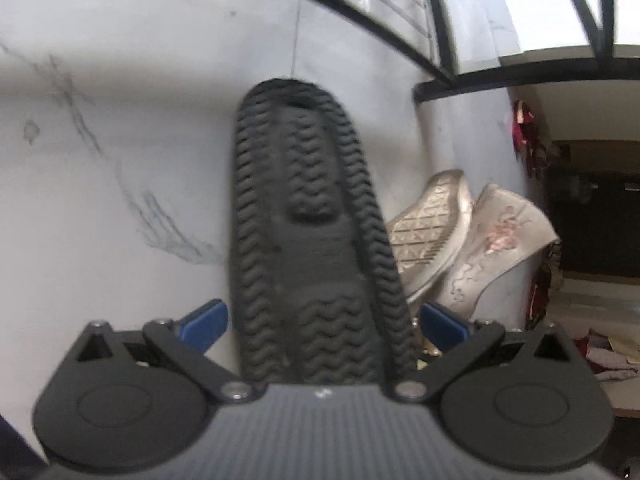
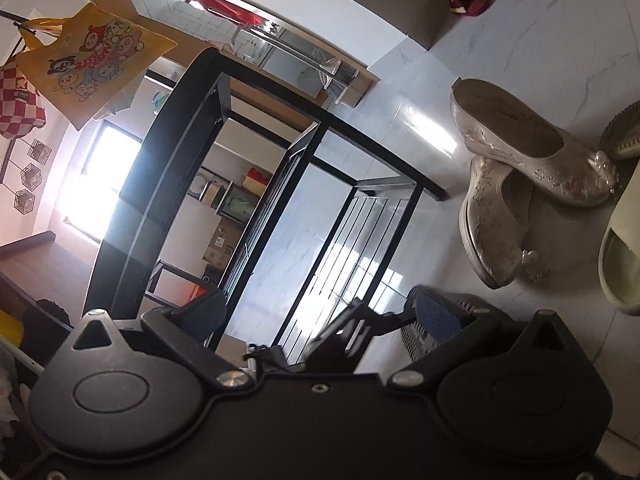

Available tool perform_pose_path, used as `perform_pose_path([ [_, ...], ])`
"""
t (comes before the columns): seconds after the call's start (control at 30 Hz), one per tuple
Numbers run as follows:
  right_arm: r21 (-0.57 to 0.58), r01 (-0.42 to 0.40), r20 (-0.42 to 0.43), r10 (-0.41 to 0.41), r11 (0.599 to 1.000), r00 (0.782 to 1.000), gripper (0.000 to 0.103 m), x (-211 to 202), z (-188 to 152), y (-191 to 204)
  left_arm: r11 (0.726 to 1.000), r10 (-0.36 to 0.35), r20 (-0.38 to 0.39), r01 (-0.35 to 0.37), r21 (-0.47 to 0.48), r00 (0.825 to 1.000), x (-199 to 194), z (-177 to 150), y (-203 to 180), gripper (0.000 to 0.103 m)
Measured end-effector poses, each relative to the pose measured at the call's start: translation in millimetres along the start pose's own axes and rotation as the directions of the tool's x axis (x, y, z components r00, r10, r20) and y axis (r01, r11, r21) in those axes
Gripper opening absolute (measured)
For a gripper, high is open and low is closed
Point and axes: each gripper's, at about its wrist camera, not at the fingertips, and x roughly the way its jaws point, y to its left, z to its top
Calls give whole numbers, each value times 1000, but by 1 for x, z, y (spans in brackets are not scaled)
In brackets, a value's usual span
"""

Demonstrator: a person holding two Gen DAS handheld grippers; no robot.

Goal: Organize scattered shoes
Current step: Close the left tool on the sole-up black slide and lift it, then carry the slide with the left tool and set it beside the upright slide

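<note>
My left gripper is shut on a black shoe, sole facing the camera, held above the white marble floor. Its blue pads press the shoe's sides. A pair of beige embroidered shoes lies just right of it; in the right wrist view they lie stacked on the floor. My right gripper is open and empty, above the floor beside a black metal shoe rack. A cream slipper lies at the right edge. Part of a black ribbed shoe shows behind the right finger.
The rack's black frame stands ahead and right of the left gripper. A yellow cartoon bag hangs at upper left. Red cloth lies on the floor far off. Dark furniture stands at the right.
</note>
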Motion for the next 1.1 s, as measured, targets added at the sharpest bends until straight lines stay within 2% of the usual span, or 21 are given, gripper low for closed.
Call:
perform_pose_path([
  [0.23,16,-2,-19,3,1000,1000,103,3,0,-2,1000,-23,-115,25,16,993,22,0,0,102],
  [0.33,29,-4,-30,5,1000,1000,103,6,1,-4,999,-23,-121,26,23,992,25,0,1,102],
  [0.4,32,-5,-35,6,999,999,103,7,1,-4,999,-33,-122,33,-6,992,27,1,6,100],
  [0.47,35,-7,-41,9,999,999,103,8,1,-5,997,-59,-132,52,-58,989,31,3,15,93],
  [0.5,36,-8,-43,10,999,999,103,8,1,-5,995,-72,-137,61,-84,988,33,4,20,80],
  [0.53,36,-9,-44,10,999,999,103,9,1,-5,992,-85,-129,72,-104,988,31,4,24,80],
  [0.7,41,-8,-50,10,999,999,103,11,1,-6,998,-42,-27,40,-56,999,12,6,19,79],
  [0.87,50,-3,-58,6,999,998,103,11,2,-8,1000,-18,69,17,18,997,-10,11,4,78],
  [1.0,53,-3,-61,6,999,998,103,11,2,-8,996,19,150,-32,81,988,-42,7,3,78],
  [1.1,60,-1,-66,5,998,998,103,11,2,-9,994,52,253,-74,78,966,-86,-8,28,78],
])
